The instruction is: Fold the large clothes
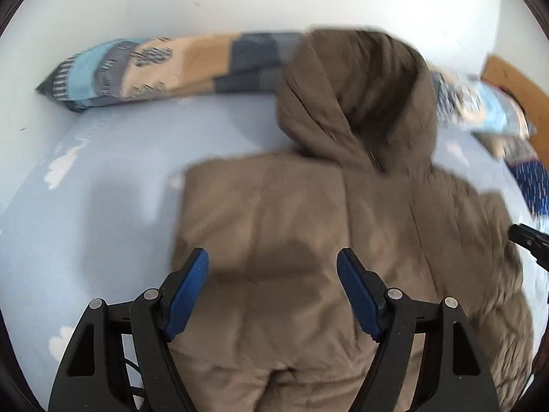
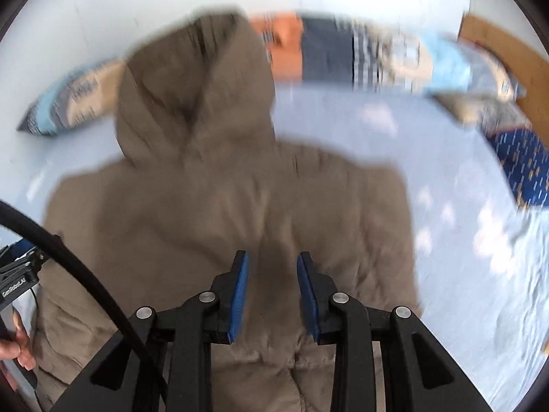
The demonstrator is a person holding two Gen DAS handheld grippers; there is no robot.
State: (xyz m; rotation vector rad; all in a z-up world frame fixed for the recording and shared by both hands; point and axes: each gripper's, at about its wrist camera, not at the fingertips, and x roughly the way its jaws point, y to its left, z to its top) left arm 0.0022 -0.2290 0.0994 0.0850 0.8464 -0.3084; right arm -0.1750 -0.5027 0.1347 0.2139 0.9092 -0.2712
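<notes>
Here there is one garment, a padded brown hooded jacket [image 1: 308, 226], spread flat on a pale blue bed sheet [image 1: 103, 206] with its hood toward the wall. Two hand-held tongs are at work above it: the left gripper [image 1: 272, 264] and the right gripper [image 2: 271, 267]. Along the wall lies one long patchwork pillow [image 1: 171, 65], and at the far right a dark blue patterned cushion [image 2: 525, 168] sits beside a wooden headboard [image 2: 507, 51]. Both views are smeared by motion, so the jacket's seams and the pillow's print are hard to read, and the jacket's lower hem is cut off behind the tongs in each view. In the right wrist view a black cable [image 2: 79, 271] crosses the lower left, and part of a person's hand [image 2: 19, 343] shows at the edge. The left gripper stands wide, its blue pads [image 1: 192, 292] well apart with nothing between them, over the jacket's left half. The right gripper stands narrow, a small gap left between the pads, empty, above the middle of the jacket's back below the hood.
</notes>
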